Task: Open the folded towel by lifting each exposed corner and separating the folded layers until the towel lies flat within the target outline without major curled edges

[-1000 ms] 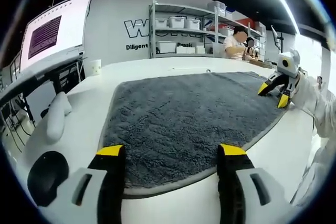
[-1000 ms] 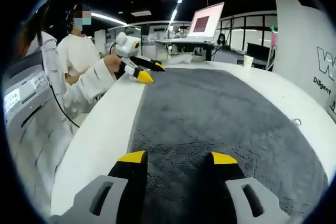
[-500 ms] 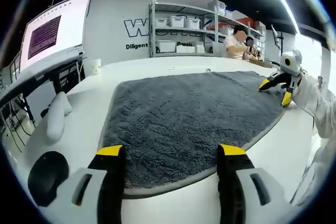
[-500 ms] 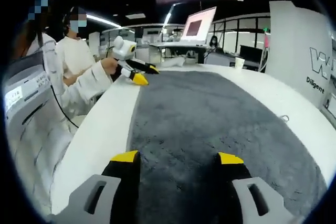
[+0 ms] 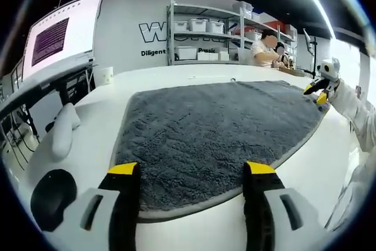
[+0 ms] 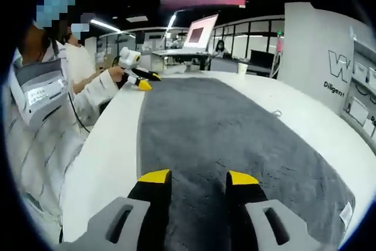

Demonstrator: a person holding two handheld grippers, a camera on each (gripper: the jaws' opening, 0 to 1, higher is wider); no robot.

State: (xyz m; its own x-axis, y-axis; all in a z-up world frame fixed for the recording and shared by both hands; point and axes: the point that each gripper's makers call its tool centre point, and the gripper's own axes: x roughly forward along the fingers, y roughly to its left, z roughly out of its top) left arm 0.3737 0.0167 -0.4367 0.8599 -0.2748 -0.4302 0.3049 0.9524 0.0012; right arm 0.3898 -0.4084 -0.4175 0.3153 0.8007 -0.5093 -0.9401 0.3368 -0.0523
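A grey fluffy towel point(image 5: 205, 124) lies spread out flat on the white table point(image 5: 94, 121); in the right gripper view the towel point(image 6: 223, 127) runs away from me, a small white label at its near right corner. My left gripper point(image 5: 191, 168) stands open at the towel's near edge, its jaws to either side with nothing gripped. My right gripper point(image 6: 198, 177) hovers open over the opposite end of the towel, holding nothing. The right gripper point(image 5: 318, 91) appears at the towel's far right corner, and the left gripper point(image 6: 140, 80) at the far left edge.
A person in a white coat point(image 6: 41, 104) holds the grippers at the table's side. A white cup point(image 5: 104, 75), a white padded object point(image 5: 61, 130) and a black round object point(image 5: 53, 195) sit left of the towel. Shelves point(image 5: 202, 33) stand behind; a laptop point(image 6: 200, 30) is on a far desk.
The right gripper has pulled up and back from the towel's corner, and its jaws have narrowed somewhat. The left gripper and the towel have stayed put.
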